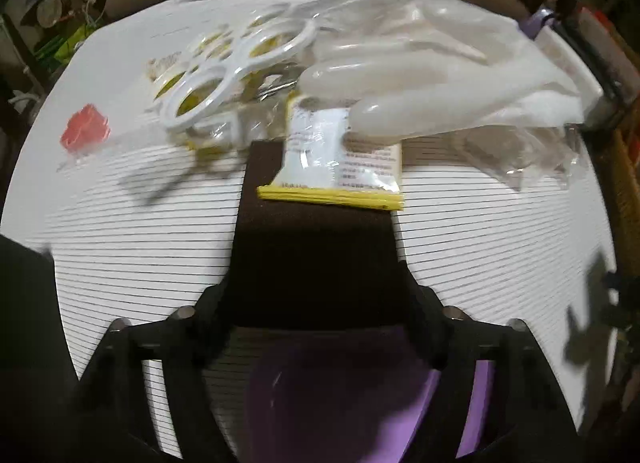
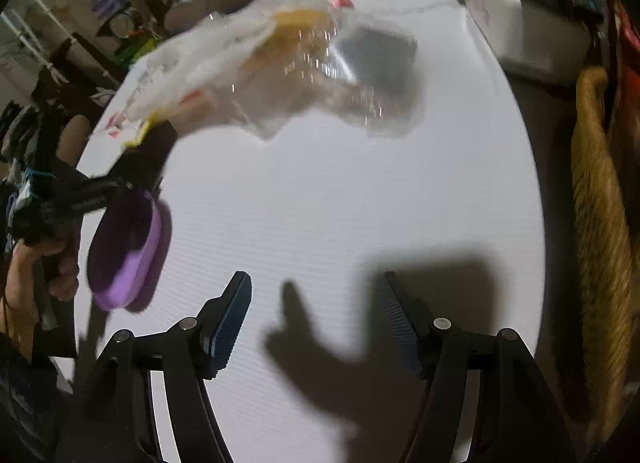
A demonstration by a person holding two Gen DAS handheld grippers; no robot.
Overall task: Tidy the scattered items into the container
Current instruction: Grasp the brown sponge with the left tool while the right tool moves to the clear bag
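Observation:
In the left wrist view my left gripper (image 1: 320, 303) is shut on a dark flat piece (image 1: 316, 255) that fills the gap between its jaws. At that piece's far end lie a yellow-edged packet (image 1: 340, 167), a clear plastic glove (image 1: 432, 63) and a white ringed plastic part (image 1: 236, 67) in clear wrap. A red item (image 1: 84, 131) in clear wrap lies to the left on the white ribbed table (image 1: 140, 243). A purple oval container (image 2: 128, 255) sits just under the left gripper (image 2: 80, 199). The clear bundle (image 2: 256, 63) is blurred and casts a shadow. My right gripper (image 2: 314, 283) is open over the table (image 2: 360, 191), nothing between its fingers.
A white box (image 2: 520, 31) stands at the table's far right corner. An orange woven thing (image 2: 600, 231) hangs along the right edge. A person's hand (image 2: 52, 263) holds the left gripper's handle. Brown furniture and clutter lie beyond the far edge.

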